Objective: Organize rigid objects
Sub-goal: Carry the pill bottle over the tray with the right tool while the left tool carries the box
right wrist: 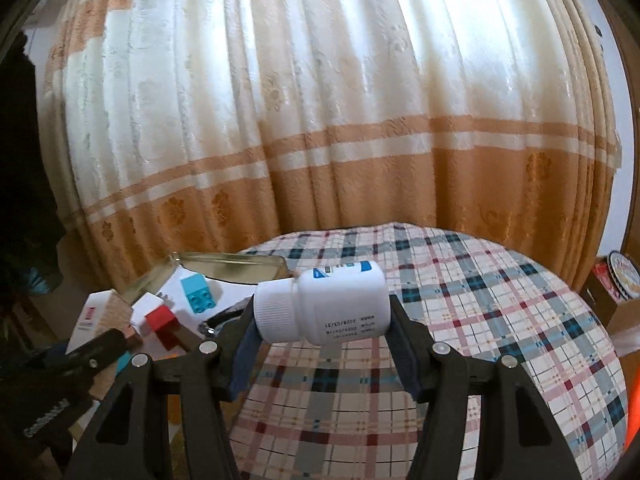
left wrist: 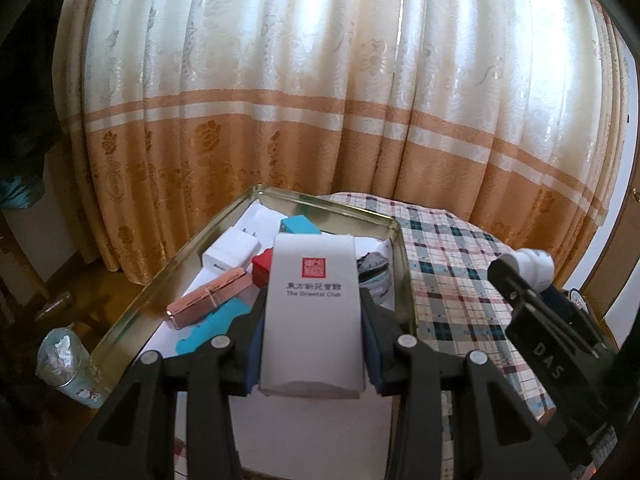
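Note:
My left gripper [left wrist: 312,316] is shut on a white card box [left wrist: 312,304] with a red seal and holds it over the gold metal tin [left wrist: 404,256]. In the tin lie a white charger [left wrist: 234,250], a rose-gold bar [left wrist: 210,298], a red brick [left wrist: 262,266] and a teal brick [left wrist: 300,226]. My right gripper [right wrist: 322,320] is shut on a white pill bottle [right wrist: 324,306], held sideways above the plaid cloth. The bottle also shows at the right of the left wrist view [left wrist: 534,266]. The tin [right wrist: 232,268] shows at the left of the right wrist view.
A round table with a plaid cloth [right wrist: 480,320] stands before a cream and orange curtain [left wrist: 320,100]. A plastic cup [left wrist: 66,364] stands left of the tin. A cardboard box with a tin [right wrist: 616,280] sits at the far right.

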A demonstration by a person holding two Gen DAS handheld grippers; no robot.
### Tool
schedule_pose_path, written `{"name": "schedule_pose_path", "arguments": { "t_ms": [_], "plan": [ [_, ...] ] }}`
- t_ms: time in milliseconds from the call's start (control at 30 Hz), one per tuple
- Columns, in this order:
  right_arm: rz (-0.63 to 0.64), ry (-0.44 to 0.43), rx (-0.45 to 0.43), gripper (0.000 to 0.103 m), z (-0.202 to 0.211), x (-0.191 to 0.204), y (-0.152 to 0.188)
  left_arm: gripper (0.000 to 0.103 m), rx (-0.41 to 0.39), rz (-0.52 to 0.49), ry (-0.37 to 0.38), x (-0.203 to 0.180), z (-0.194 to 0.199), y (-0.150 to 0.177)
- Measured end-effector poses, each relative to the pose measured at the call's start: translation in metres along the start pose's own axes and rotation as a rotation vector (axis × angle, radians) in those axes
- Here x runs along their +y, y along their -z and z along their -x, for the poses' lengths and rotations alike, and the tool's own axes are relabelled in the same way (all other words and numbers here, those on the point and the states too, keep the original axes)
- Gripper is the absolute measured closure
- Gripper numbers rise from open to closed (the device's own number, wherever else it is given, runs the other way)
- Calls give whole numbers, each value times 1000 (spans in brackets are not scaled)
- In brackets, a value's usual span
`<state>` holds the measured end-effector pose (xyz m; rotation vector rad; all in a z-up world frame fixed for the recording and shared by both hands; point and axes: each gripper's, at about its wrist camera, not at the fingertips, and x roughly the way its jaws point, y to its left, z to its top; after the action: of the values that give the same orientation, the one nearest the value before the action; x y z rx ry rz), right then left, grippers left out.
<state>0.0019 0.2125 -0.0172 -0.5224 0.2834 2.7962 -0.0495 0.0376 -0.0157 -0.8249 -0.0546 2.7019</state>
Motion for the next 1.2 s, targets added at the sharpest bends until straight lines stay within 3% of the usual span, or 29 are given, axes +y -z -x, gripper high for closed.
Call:
{"name": "schedule_pose_path", "arguments": {
  "t_ms": [467,867,1200],
  "plan": [
    [92,-85,-80,42,22,38,6,62,-7,7,-38,14,2,2],
    [152,-142,-68,42,22,64,12,62,-13,16,-87,31,5,3],
    [164,-173,11,42,1,77,13,62,-20,22,-153,47,6,1]
  ]
}}
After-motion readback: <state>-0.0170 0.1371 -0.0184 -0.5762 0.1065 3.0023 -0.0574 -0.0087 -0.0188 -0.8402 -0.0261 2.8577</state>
